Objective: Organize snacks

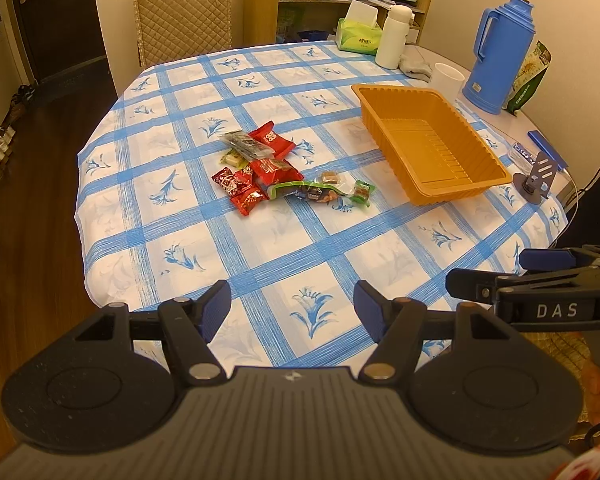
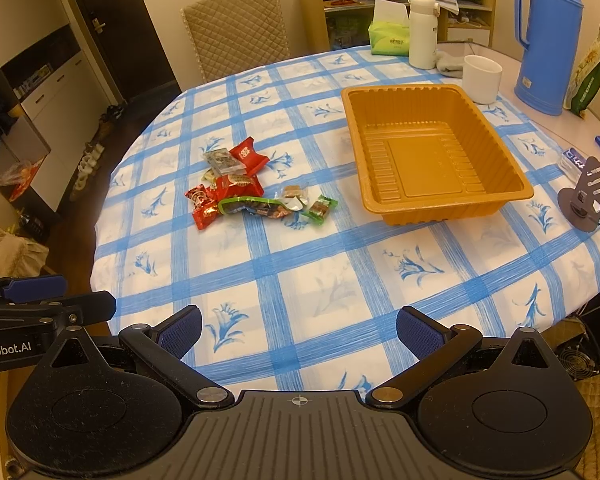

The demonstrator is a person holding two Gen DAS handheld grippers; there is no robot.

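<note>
I am looking at an orange tray (image 2: 436, 152) sitting empty on the checked tablecloth (image 2: 300, 276), right of centre. Nothing is lying in it; its ribbed floor is showing bare. The snacks (image 2: 256, 192) are lying in a loose heap on the cloth to the tray's left, apart from it: red wrappers, a green-edged packet, a few small clear-wrapped sweets.

I am holding the left gripper (image 1: 292, 312) over the near edge of the table, its fingers spread with only cloth between them. The right gripper (image 2: 298, 336) is hovering likewise, fingers spread wide, pinching nothing.

At the far right a white cup (image 2: 482, 78) is standing just behind the tray, its inside hidden from me. A blue flask (image 2: 548, 44), a white bottle (image 2: 422, 34) and a green tissue box (image 2: 390, 38) with a tissue sticking up are standing further back.

The right view is showing me cabinets (image 2: 52, 92) and shoes along the left wall, plus a fan grille (image 2: 578, 362) under the table's near right edge. The left view is showing a cable (image 1: 576, 188) trailing off the right edge by the grey stand (image 1: 538, 180).
</note>
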